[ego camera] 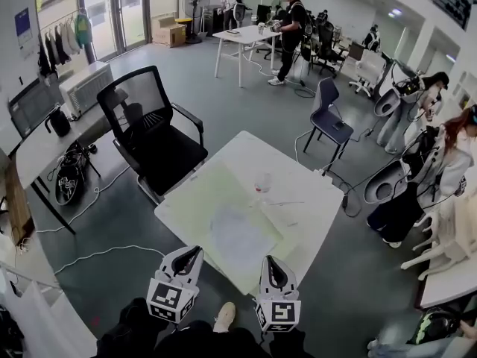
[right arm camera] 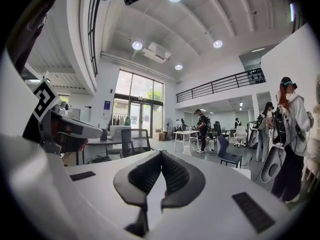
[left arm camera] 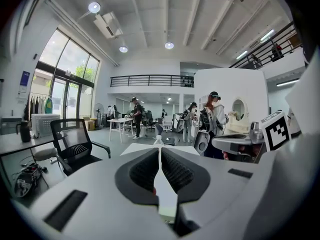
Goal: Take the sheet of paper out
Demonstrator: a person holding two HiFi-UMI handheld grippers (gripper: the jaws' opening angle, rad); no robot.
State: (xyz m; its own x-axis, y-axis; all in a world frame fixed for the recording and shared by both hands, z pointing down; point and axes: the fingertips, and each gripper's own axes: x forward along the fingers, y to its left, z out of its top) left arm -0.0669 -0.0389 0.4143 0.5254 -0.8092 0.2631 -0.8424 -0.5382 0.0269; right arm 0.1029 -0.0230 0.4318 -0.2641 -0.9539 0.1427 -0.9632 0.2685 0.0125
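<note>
A pale sheet of paper (ego camera: 237, 239) lies flat on the white table (ego camera: 313, 200), partly over a light green patch (ego camera: 212, 192); whether it sits in a sleeve is too faint to tell. My left gripper (ego camera: 192, 251) hovers just short of the table's near edge, jaws shut and empty. My right gripper (ego camera: 270, 262) hangs beside it at the same edge, also shut on nothing. In the left gripper view the closed pads (left arm camera: 172, 171) point toward the table (left arm camera: 142, 148). In the right gripper view the pads (right arm camera: 175, 174) meet with nothing between them.
A small clear bottle (ego camera: 262, 183) stands mid-table. A black office chair (ego camera: 153, 136) is at the table's far left, a blue chair (ego camera: 328, 118) beyond it. A desk (ego camera: 45, 144) lies left; people and white chairs (ego camera: 447, 237) crowd the right.
</note>
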